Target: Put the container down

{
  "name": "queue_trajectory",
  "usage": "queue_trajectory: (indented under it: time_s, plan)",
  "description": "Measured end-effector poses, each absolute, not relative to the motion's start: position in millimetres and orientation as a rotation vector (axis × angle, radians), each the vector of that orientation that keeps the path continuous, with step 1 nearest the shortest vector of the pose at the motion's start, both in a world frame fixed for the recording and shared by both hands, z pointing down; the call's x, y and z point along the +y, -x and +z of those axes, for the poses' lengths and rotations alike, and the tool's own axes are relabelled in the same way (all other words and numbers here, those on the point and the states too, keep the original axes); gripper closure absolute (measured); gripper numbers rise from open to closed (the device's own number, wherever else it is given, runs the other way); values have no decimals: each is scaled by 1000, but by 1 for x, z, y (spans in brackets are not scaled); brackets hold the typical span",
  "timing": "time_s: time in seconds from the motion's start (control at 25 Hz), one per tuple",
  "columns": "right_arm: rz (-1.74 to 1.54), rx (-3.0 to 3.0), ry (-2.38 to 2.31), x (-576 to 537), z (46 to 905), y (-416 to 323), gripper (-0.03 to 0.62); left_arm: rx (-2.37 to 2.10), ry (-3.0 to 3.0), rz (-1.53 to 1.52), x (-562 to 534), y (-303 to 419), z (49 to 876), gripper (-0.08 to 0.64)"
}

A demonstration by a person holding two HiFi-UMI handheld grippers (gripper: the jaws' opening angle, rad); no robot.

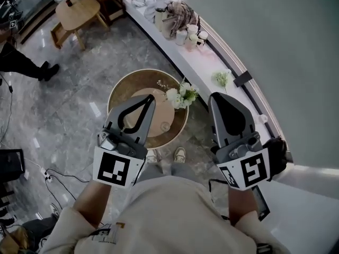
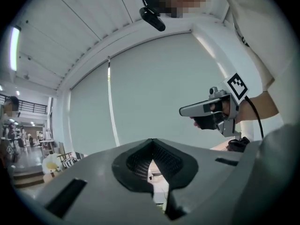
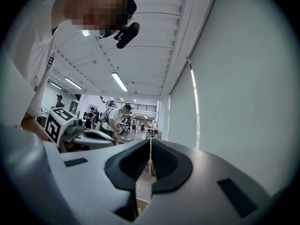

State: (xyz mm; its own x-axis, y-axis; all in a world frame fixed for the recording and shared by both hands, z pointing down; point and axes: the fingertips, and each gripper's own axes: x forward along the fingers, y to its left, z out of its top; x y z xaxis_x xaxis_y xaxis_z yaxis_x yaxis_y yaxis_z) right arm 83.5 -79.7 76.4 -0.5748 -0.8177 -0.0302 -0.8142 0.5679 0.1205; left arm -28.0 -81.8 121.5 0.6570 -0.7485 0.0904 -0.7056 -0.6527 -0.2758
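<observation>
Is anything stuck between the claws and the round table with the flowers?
Nothing visible is. The left claw and right claw are shut and empty, held above the round table; the flowers sit at its edge.

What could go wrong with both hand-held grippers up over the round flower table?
Both are shut and empty, so nothing should drop. Coming down, the left hand-held gripper might knock the white flower bunch on the round wooden table. The right hand-held gripper hangs by the long white counter and could bump it. Black cables on the grey floor might trip the person.
</observation>
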Motion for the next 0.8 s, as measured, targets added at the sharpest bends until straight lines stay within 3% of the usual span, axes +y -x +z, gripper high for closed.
queue_trajectory:
  time_s: [0.52,0.8]
  plan:
    - [-437,-2843,-1480,-25,-29,-90,581,1170,2609,-73,-47,28,30,552]
    - [-420,-2848,-1478,-19,-22,-94,583,1164,2606,-36,-42,29,30,552]
